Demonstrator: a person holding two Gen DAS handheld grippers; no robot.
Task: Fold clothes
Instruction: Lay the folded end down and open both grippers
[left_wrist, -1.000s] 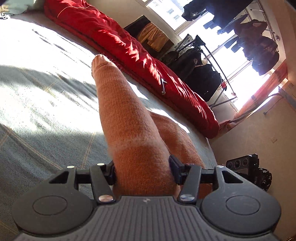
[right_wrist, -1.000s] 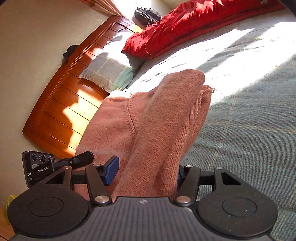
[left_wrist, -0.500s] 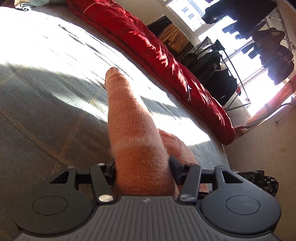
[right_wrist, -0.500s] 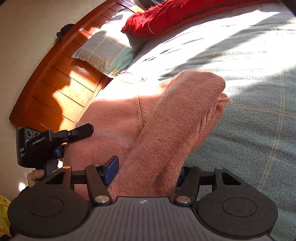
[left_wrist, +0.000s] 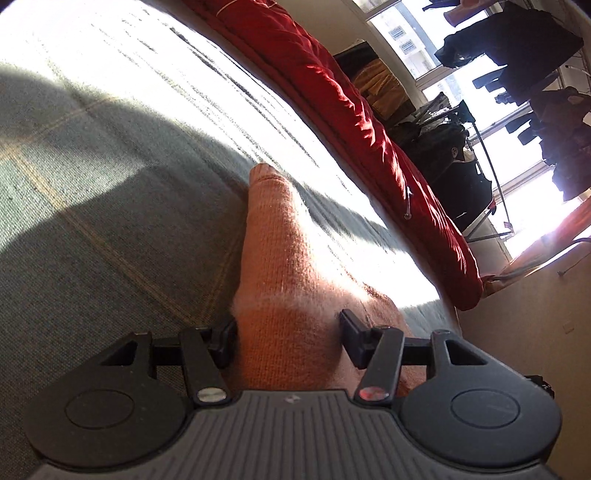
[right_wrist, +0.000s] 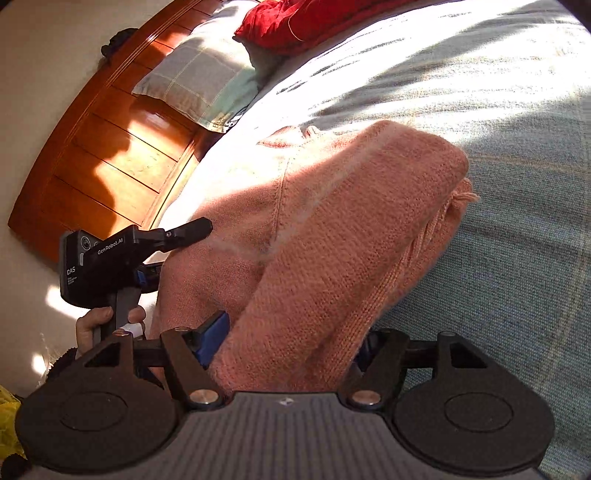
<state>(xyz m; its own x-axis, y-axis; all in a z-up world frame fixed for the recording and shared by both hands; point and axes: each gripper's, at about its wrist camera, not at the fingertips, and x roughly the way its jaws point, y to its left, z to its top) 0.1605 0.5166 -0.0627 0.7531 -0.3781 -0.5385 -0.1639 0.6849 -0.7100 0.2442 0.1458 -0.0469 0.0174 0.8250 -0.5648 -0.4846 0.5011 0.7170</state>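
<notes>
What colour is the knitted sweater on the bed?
Salmon pink sweater, clearest in the right wrist view.

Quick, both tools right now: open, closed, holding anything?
Left tool: closed on the pink sweater.
Right tool: jaws opening, sweater fold between them, not clamped.

"GenRobot.AI" in white along the top arm of the left gripper, seen in the right wrist view. "DAS" on its black body, lower left of that brand, smaller lines under it too tiny to read. Nothing else legible.
</notes>
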